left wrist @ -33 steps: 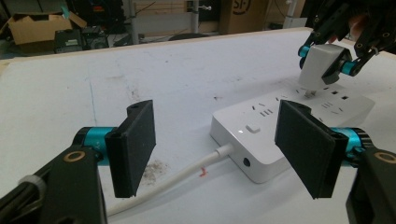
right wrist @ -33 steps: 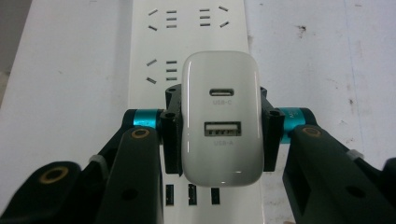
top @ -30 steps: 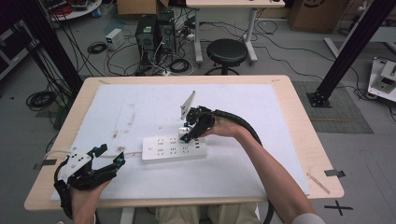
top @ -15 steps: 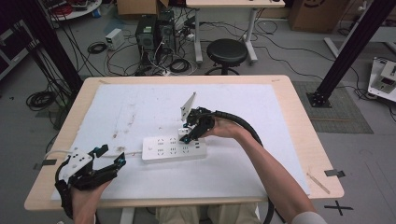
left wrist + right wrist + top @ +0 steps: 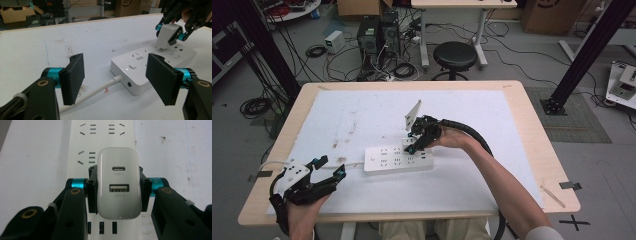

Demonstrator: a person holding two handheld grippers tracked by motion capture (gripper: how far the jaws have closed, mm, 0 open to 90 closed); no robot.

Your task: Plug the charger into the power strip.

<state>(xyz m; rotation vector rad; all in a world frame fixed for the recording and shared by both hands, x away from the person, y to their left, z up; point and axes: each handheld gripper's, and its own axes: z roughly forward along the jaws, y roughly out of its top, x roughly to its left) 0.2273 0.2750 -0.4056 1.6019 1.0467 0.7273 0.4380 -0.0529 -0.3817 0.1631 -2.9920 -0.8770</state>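
The wooden table (image 5: 532, 130) carries a white mat (image 5: 362, 115); near the mat's middle lies a white power strip (image 5: 398, 159), its cord (image 5: 95, 91) trailing toward the left gripper (image 5: 326, 167); that gripper hovers just off the strip's cord end, its jaws apart with nothing between the pads, having just been closing a little; the right gripper (image 5: 412, 145) is clamped on a white USB charger (image 5: 119, 182), held upright over the strip's sockets, its prongs at the strip's top face.
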